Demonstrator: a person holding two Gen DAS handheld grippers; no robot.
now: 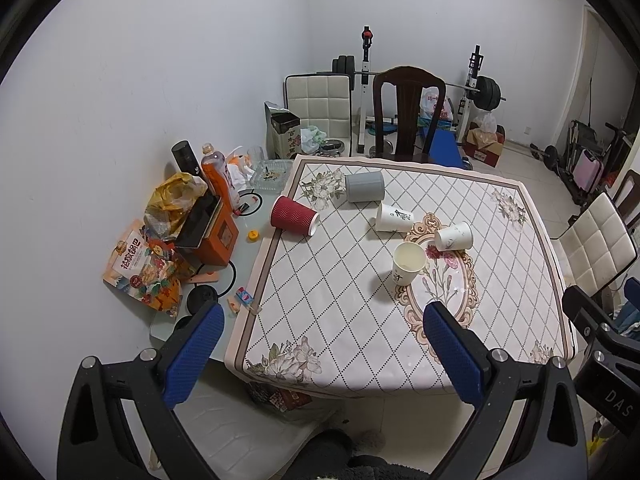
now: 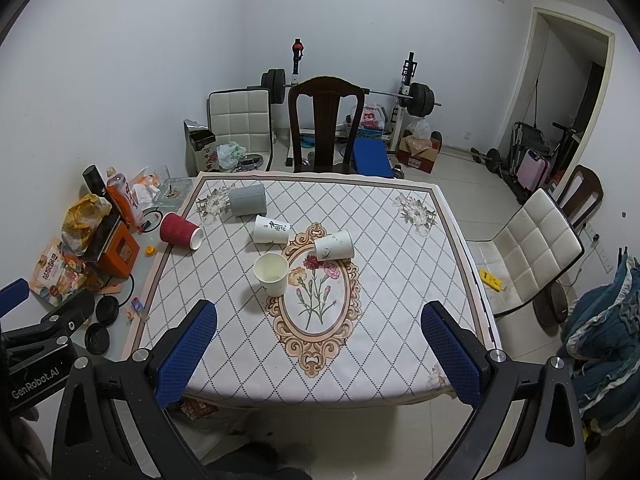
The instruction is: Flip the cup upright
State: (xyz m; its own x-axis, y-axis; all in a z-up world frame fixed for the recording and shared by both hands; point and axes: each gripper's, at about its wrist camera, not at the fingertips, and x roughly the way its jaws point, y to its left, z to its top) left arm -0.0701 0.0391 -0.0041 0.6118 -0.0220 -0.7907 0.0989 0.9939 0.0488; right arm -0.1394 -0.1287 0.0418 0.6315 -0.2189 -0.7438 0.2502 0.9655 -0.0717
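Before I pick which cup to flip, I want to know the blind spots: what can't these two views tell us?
- Red cup, gray cup: on their sides, interiors face away in both views.
- Marbled white cup: mouth hidden, both views.
- Upright cup: its print is too small to read.
- Right gripper, left gripper: open, high above the table.

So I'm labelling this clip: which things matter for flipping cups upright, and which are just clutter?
Job:
red ribbed paper cup, on its side
grey ribbed cup, on its side
two white paper cups, on their sides
cream paper cup, already upright

Clutter:
orange drink bottle
orange box
snack bag
glass ashtray
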